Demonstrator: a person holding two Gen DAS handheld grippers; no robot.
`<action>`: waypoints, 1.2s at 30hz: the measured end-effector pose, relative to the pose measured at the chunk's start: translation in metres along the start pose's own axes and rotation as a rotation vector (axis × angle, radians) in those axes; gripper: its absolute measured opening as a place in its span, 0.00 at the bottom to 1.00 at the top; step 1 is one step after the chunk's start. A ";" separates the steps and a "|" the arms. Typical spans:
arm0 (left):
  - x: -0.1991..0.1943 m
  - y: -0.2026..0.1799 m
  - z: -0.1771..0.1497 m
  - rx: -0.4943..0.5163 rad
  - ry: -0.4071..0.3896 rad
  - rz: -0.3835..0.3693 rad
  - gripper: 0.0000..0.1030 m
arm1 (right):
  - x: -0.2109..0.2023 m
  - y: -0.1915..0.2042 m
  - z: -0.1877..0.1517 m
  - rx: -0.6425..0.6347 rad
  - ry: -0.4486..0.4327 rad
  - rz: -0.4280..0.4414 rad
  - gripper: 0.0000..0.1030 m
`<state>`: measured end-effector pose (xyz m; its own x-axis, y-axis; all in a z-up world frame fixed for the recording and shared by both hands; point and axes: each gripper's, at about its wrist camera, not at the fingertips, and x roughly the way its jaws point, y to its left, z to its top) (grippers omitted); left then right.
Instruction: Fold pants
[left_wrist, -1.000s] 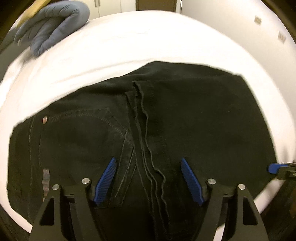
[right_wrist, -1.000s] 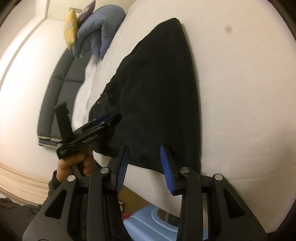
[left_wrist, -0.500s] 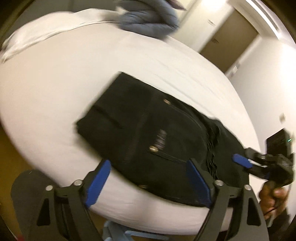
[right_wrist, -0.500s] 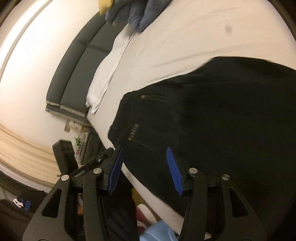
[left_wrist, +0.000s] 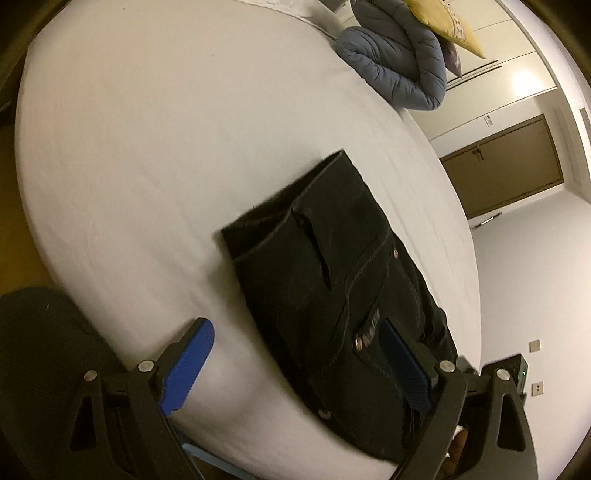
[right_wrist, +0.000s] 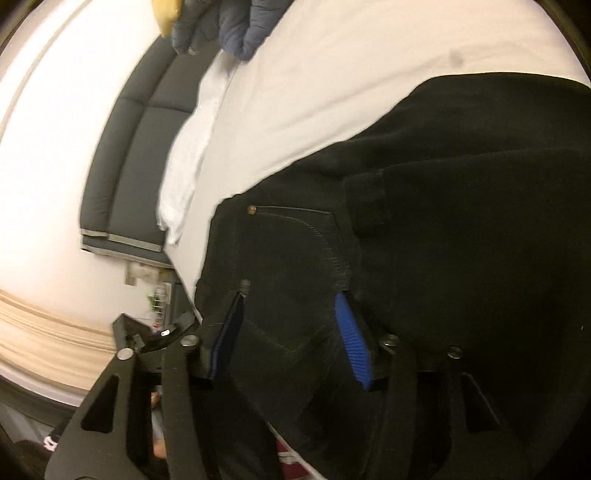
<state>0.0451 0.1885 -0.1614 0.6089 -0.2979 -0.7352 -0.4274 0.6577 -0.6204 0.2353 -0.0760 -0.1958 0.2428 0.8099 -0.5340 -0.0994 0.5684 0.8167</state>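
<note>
Black pants (left_wrist: 332, 277) lie folded in a compact stack on the white bed (left_wrist: 166, 147), close to its near edge. My left gripper (left_wrist: 295, 354) hovers over the waistband end, its jaws opening wide. One blue pad (left_wrist: 188, 365) is over bare sheet and the other is over the pocket side; neither presses on cloth. In the right wrist view the pants (right_wrist: 461, 221) fill the frame. My right gripper (right_wrist: 291, 332) sits low over the pocket area, its jaws opening, cloth beneath them but not pinched. The left gripper's body (right_wrist: 147, 336) shows beside it.
A blue-grey padded jacket (left_wrist: 399, 66) and a yellow cushion (left_wrist: 443, 26) lie at the bed's far end. A dark upholstered headboard (right_wrist: 129, 147) and a bunched white sheet (right_wrist: 192, 147) run along one side. A black mesh chair (left_wrist: 37, 369) stands by the near edge; a brown door (left_wrist: 509, 166) is beyond.
Both grippers let go of the folded edge and swung sideways toward the waistband end. The left one rolled strongly. Both pairs of jaws have widened.
</note>
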 end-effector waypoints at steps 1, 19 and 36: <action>0.004 0.001 0.003 -0.006 -0.003 -0.001 0.93 | 0.002 -0.002 0.000 0.008 0.008 -0.010 0.52; 0.041 0.007 0.030 -0.132 0.070 -0.152 0.32 | 0.011 -0.015 0.018 0.104 0.078 -0.067 0.53; 0.010 -0.029 0.019 -0.017 -0.041 -0.172 0.21 | 0.026 -0.004 0.006 0.074 -0.011 -0.142 0.54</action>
<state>0.0757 0.1799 -0.1455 0.7004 -0.3767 -0.6063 -0.3258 0.5871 -0.7411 0.2480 -0.0581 -0.2112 0.2602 0.7205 -0.6428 0.0074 0.6642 0.7475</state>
